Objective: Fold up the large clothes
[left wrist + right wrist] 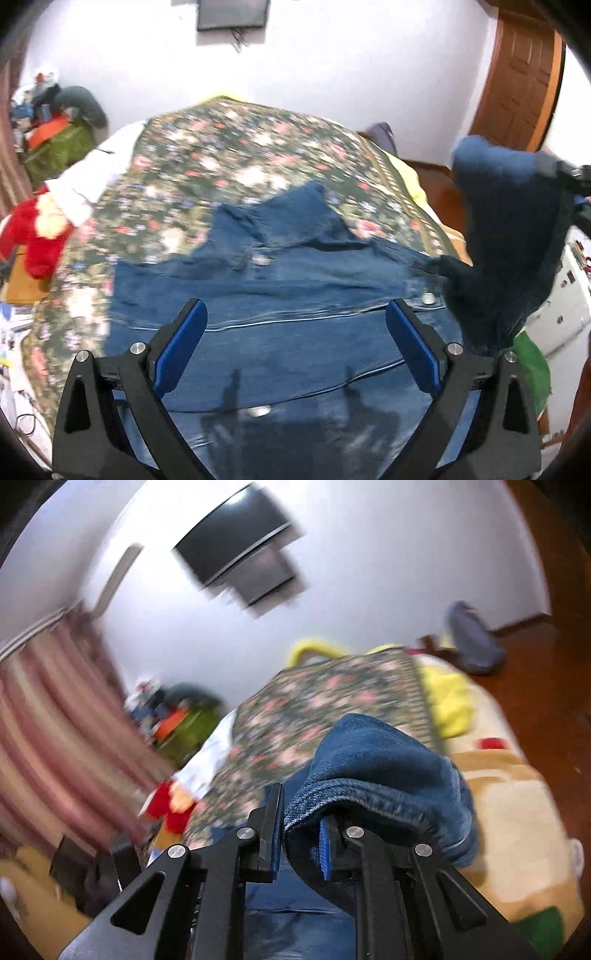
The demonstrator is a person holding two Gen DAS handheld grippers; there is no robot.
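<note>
A blue denim jacket (295,288) lies spread on a floral bedspread (240,147), metal snaps showing along its front. My left gripper (295,310) hovers open above the jacket's near part, with nothing between its blue pads. One sleeve (509,229) is lifted off the bed at the right, hanging from the right gripper's black frame (576,173). In the right wrist view, my right gripper (299,812) is shut on that sleeve's cuff (376,760), and the cloth drapes over the right finger. Both views are blurred by motion.
A red plush toy (33,236) and a white cloth (96,173) lie at the bed's left edge. A cluttered pile (59,122) stands at the back left. There is yellow bedding (447,698) at the bed's far right, a wooden door (524,74) behind, and a striped curtain (55,720).
</note>
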